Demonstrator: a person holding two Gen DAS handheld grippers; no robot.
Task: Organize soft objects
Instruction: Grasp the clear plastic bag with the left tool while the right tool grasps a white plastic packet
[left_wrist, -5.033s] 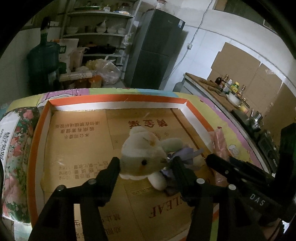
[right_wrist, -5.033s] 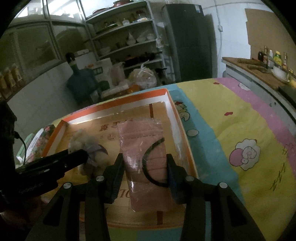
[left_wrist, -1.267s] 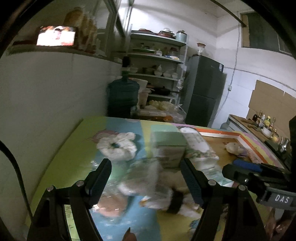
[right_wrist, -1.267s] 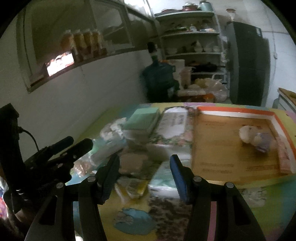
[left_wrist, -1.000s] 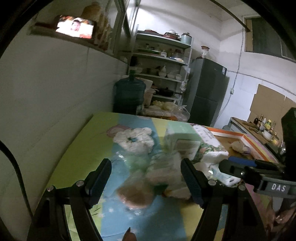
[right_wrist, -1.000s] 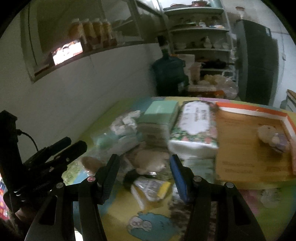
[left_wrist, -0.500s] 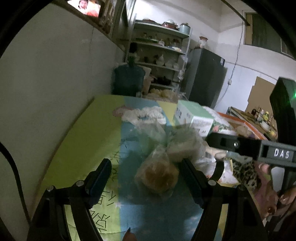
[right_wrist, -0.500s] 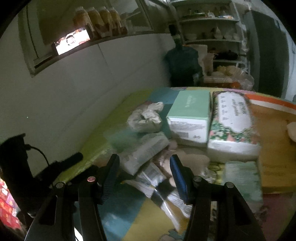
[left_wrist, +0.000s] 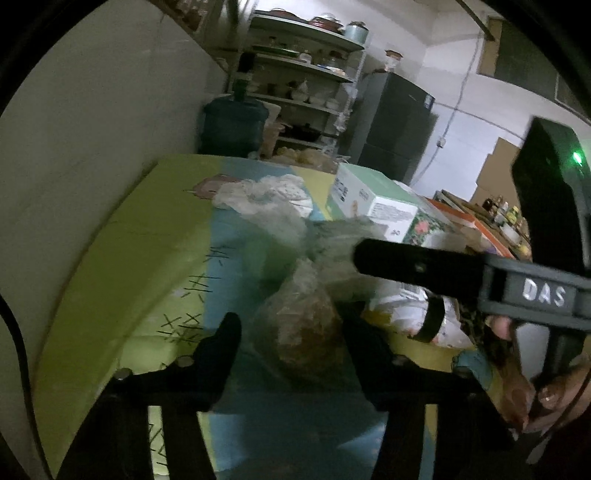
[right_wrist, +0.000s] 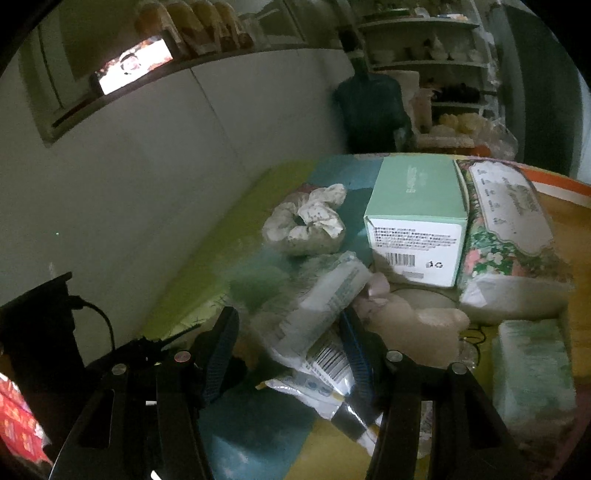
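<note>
Since a moment ago we have dropped our left gripper (left_wrist: 291, 338) onto the clear plastic bag with something brown inside (left_wrist: 301, 328); its jaws are closing around the bag, not yet pressing it. That bag lies on the green-and-blue cartoon-print cloth (left_wrist: 147, 258), just in front of the mint-green cardboard box (right_wrist: 417, 218). Our right gripper (right_wrist: 290, 341) stands spread, straddling a white crinkled plastic packet with a barcode (right_wrist: 321, 314) beside that box, without gripping it.

Bagged brown item (left_wrist: 299, 332) blurred inside its plastic, plush toy (right_wrist: 413, 321) half buried under packets, shelf contents too small to read
</note>
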